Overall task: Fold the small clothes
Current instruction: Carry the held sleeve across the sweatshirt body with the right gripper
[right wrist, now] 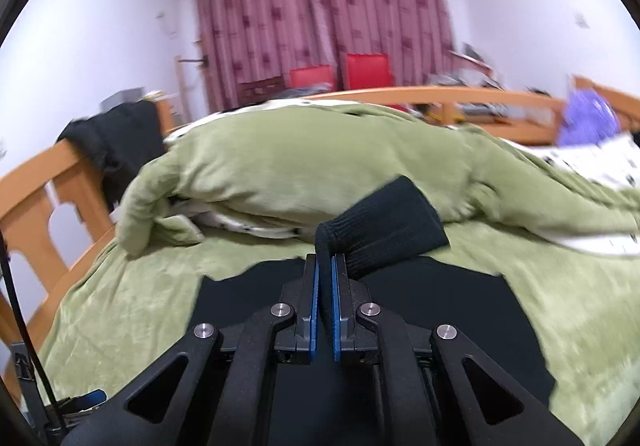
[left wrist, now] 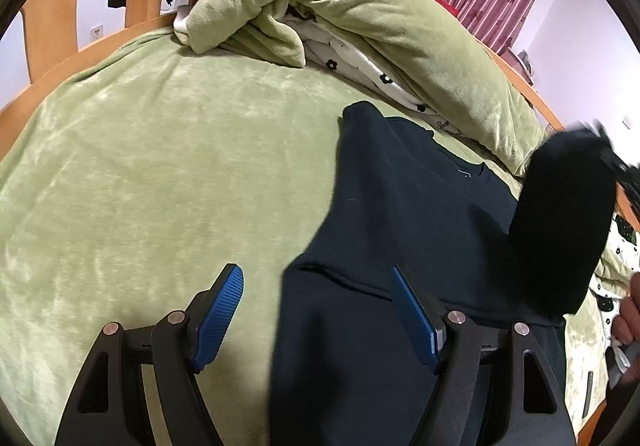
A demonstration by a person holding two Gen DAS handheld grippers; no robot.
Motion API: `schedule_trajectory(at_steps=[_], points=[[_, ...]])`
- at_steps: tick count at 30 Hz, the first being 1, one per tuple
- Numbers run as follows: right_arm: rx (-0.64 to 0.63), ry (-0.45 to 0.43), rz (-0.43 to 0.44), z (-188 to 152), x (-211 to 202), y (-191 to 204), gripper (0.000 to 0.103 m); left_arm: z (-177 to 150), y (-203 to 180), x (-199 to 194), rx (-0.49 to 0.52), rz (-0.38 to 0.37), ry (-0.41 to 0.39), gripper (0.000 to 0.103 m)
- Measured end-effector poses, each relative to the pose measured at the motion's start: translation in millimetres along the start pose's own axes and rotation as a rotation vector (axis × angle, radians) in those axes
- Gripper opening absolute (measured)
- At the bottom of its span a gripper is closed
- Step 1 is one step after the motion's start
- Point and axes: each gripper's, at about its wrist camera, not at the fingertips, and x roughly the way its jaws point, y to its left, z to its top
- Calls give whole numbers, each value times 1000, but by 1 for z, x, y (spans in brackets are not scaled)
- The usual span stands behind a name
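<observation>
A dark navy sweater (left wrist: 384, 230) lies on the green bed sheet (left wrist: 160, 173), its left sleeve folded in over the body. My left gripper (left wrist: 316, 278) is open and empty, low over the sweater's left hem edge. My right gripper (right wrist: 325, 262) is shut on the ribbed cuff of the right sleeve (right wrist: 384, 234) and holds it lifted above the sweater body (right wrist: 440, 306). In the left wrist view that raised sleeve (left wrist: 560, 221) hangs at the right, blurred.
A rolled green duvet (left wrist: 400, 21) with white flowered lining lies along the far side of the bed. The wooden bed frame (left wrist: 52, 25) rises at the left with dark clothes draped on it. My hand (left wrist: 628, 322) shows at the right edge.
</observation>
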Motion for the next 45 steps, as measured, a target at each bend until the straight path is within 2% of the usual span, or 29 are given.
schedule_trajectory(at_steps=[5,8,11,13,15,17,19,22,25,30,37,41,45], points=[[-63,84,53,-31,34,46,6,-3,24,-5,-32,-10,9,74],[-94,146,53,-60,55,58,6,-4,34,-7,-44,-8,12,74],[-107,211,49,-89,73,61,12,-5,38,-5,-59,-19,25,74],[-109,241,58,-106,82,61,19,-4,36,-3,-60,-27,32,74],[-105,268,110,-119,85,60,52,-5,30,-2,-44,-27,31,74],[-120,284,159,-127,83,64,64,-5,21,1,-22,-20,29,74],[-154,290,197,-130,78,68,64,-6,14,3,-8,-17,31,74],[-192,308,303,-132,60,66,64,-6,2,9,8,-16,38,74],[-194,303,341,-129,39,52,64,-6,-14,16,27,-17,47,74],[-179,273,274,-121,9,1,64,-11,-44,30,82,-32,72,74],[-157,271,-10,-118,-10,-99,64,-16,-75,50,96,-96,111,72],[-30,287,-90,-126,-5,-161,64,-10,-85,63,57,-120,119,62],[29,291,-120,-135,0,-199,64,-3,-86,81,20,-107,135,50]])
